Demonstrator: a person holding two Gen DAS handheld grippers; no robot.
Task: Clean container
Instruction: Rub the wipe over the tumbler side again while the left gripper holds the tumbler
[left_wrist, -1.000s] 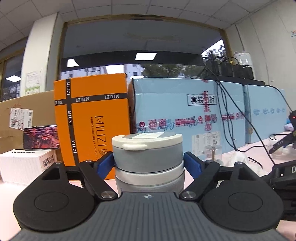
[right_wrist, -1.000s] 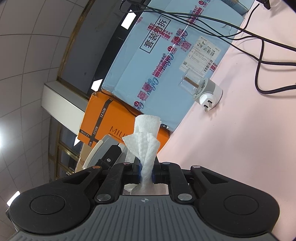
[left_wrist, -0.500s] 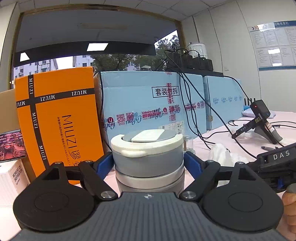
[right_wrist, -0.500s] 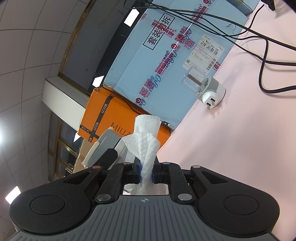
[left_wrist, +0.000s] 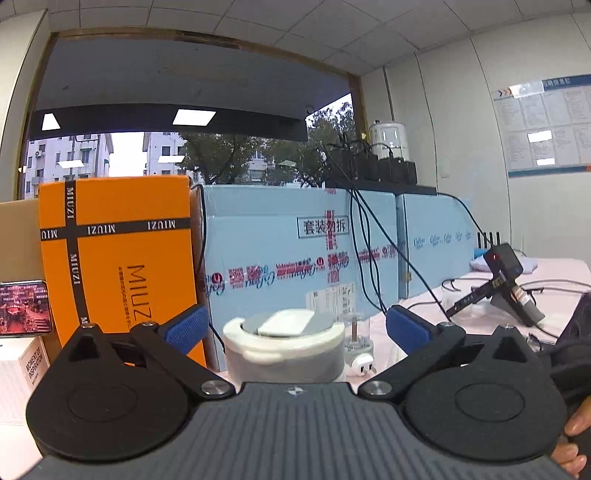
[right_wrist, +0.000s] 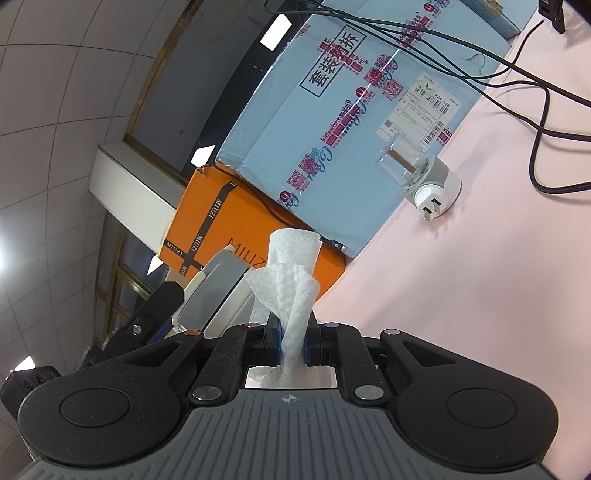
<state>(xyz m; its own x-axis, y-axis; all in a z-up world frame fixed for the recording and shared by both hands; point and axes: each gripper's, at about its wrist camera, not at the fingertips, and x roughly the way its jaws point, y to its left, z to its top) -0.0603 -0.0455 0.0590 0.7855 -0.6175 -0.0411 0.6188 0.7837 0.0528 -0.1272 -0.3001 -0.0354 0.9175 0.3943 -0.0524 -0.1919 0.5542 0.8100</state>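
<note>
Left gripper (left_wrist: 295, 325) spread wide, blue pads (left_wrist: 186, 326) standing clear on both sides of the container (left_wrist: 282, 345), no contact visible. Container upright between them, grey body with a white lid seated on top and a flat white tab on the lid; lower half hidden behind the gripper body, so no telling for sure whether it rests on the pink table (right_wrist: 461, 295) or hangs a touch above it, though probably standing there.

Right gripper (right_wrist: 291, 338) clamped tight on a twisted white paper towel (right_wrist: 290, 277), wad poking up past the fingertips. Same container (right_wrist: 212, 295) showing in the right wrist view just left of the towel, close but not clearly touching.

Progress-wise: hard to call. Lid on, no obvious smears or wet patches on the outside, towel looking clean and dry. Fits either a wipe about to land on the lid or side, or a wipe already finished with the container let go. Inside not visible at all.

Background clutter only: orange MIUZI box (left_wrist: 114, 258), blue carton (left_wrist: 295, 251), a small clear-capped plug adapter (right_wrist: 424, 177) on the table, black cables (right_wrist: 546, 122) trailing across.
</note>
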